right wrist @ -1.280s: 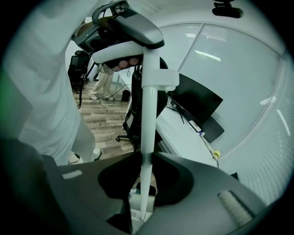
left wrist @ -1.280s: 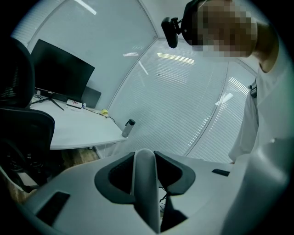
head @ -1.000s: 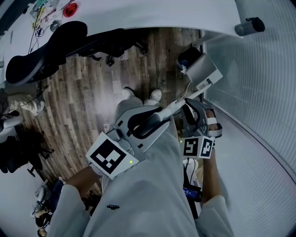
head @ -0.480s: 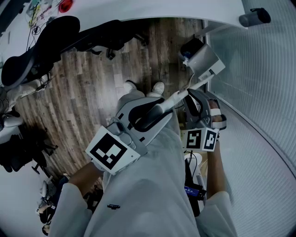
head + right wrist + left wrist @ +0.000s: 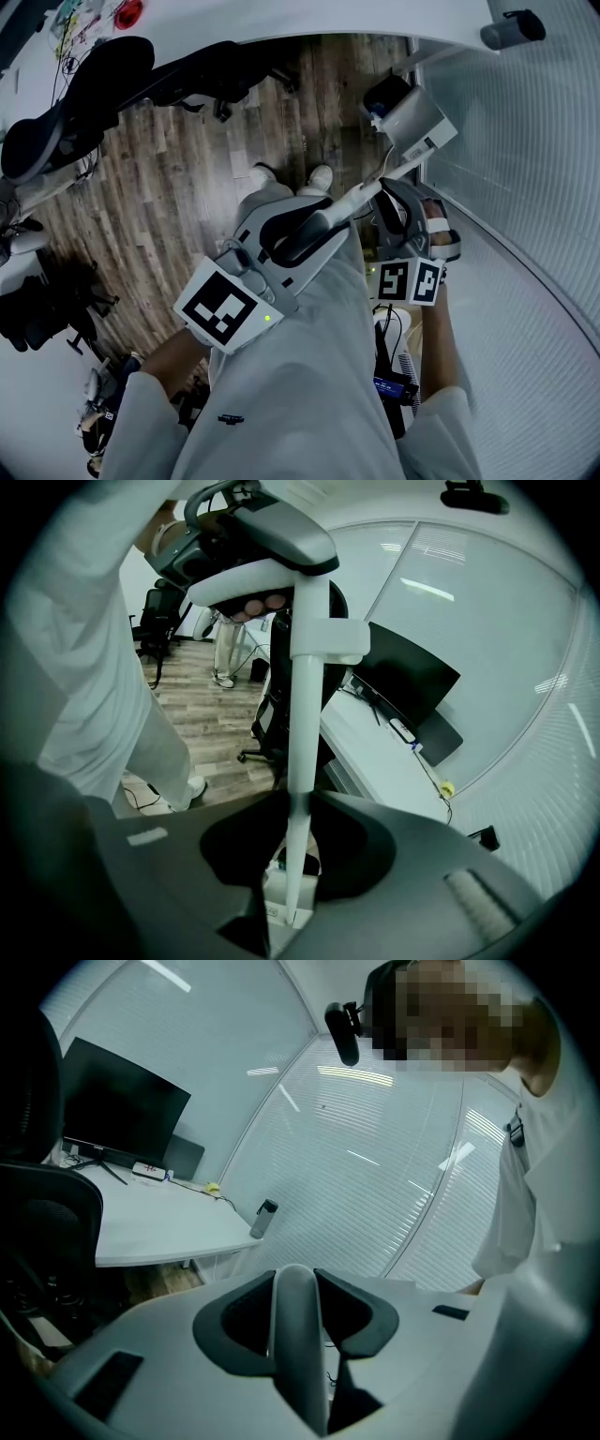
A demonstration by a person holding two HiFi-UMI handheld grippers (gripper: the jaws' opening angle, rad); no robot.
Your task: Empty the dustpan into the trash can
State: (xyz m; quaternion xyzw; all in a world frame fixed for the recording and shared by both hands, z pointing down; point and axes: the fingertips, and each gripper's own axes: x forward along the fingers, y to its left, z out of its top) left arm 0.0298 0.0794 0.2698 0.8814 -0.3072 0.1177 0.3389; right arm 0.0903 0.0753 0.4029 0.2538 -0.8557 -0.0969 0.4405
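I am carrying a long-handled dustpan across my body. In the head view its grey pan (image 5: 413, 127) hangs over the wooden floor at the upper right, at the end of a white pole (image 5: 367, 193). My left gripper (image 5: 309, 234) is shut on the grey rounded handle (image 5: 297, 1309) at the pole's near end. My right gripper (image 5: 388, 202) is shut on the pole (image 5: 302, 726) closer to the pan. A dark bin-like thing (image 5: 384, 94) sits right beside the pan; I cannot tell whether it is the trash can.
A curved white desk (image 5: 309, 21) runs along the top, with black office chairs (image 5: 84, 94) at the upper left. A glass wall with blinds (image 5: 525, 159) is on the right. My shoes (image 5: 319, 178) stand on the wooden floor (image 5: 187, 187). Cables hang near my right hip (image 5: 389, 366).
The head view has shifted a little since one second ago. Both grippers and the dustpan keep the same pose.
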